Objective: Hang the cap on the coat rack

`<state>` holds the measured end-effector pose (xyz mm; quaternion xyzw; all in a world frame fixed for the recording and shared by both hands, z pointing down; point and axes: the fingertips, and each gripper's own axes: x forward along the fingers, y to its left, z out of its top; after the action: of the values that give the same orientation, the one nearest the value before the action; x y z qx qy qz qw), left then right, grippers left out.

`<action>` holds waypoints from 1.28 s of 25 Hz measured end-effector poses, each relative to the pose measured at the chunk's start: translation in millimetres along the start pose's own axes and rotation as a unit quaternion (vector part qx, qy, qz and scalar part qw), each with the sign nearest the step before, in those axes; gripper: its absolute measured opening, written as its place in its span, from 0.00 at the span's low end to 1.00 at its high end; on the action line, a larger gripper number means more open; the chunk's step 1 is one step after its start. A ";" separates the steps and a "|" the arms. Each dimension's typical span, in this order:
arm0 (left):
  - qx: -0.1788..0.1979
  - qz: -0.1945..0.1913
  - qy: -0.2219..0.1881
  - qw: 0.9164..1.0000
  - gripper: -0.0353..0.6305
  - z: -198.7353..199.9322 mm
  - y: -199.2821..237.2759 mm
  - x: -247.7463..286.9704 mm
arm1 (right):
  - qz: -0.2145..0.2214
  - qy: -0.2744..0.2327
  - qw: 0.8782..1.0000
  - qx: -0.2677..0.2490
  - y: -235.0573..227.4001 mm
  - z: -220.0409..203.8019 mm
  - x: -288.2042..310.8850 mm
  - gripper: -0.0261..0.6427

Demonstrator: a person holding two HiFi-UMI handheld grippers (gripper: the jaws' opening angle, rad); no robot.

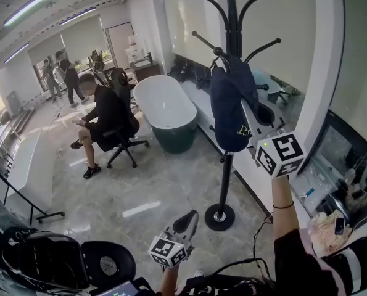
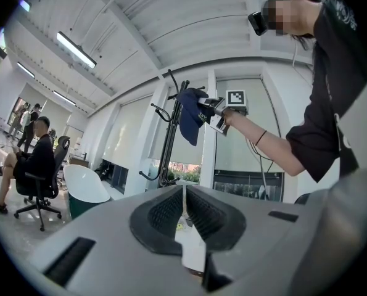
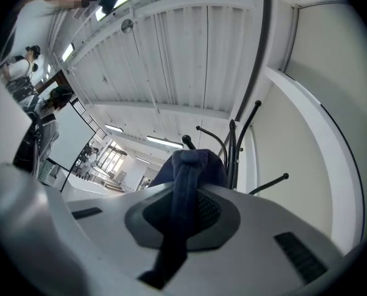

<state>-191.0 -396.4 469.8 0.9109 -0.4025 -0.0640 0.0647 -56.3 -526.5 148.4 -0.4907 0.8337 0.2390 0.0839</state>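
A black coat rack (image 1: 227, 165) stands on the floor at centre right, its hooks fanning out at the top. A dark navy cap (image 1: 231, 106) hangs against the pole, its top up at a knobbed hook (image 1: 219, 52). My right gripper (image 1: 249, 119) is raised beside the rack and shut on the cap; a fold of the navy cap (image 3: 182, 187) runs between its jaws. The left gripper view shows the cap (image 2: 189, 117) draped at the rack (image 2: 169, 137). My left gripper (image 1: 189, 218) hangs low in front of the rack's base, shut and holding nothing (image 2: 183, 209).
A person in black sits on an office chair (image 1: 112, 123) at the left. Behind the chair is a white and green tub (image 1: 166, 108). A white table (image 1: 30, 165) stands far left, black gear (image 1: 47, 261) lies lower left, and a glass wall (image 1: 346, 159) runs along the right.
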 end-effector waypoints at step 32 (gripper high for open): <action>-0.009 0.015 0.024 1.000 0.06 -20.7 -28.1 21.0 | -0.015 0.108 0.993 0.042 -41.4 -109.1 -8.7 0.29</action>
<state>-153.2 -391.8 484.1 0.9053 -0.4140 -0.0444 0.0838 -6.1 -589.0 233.7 -0.5220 0.8399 0.1477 0.0174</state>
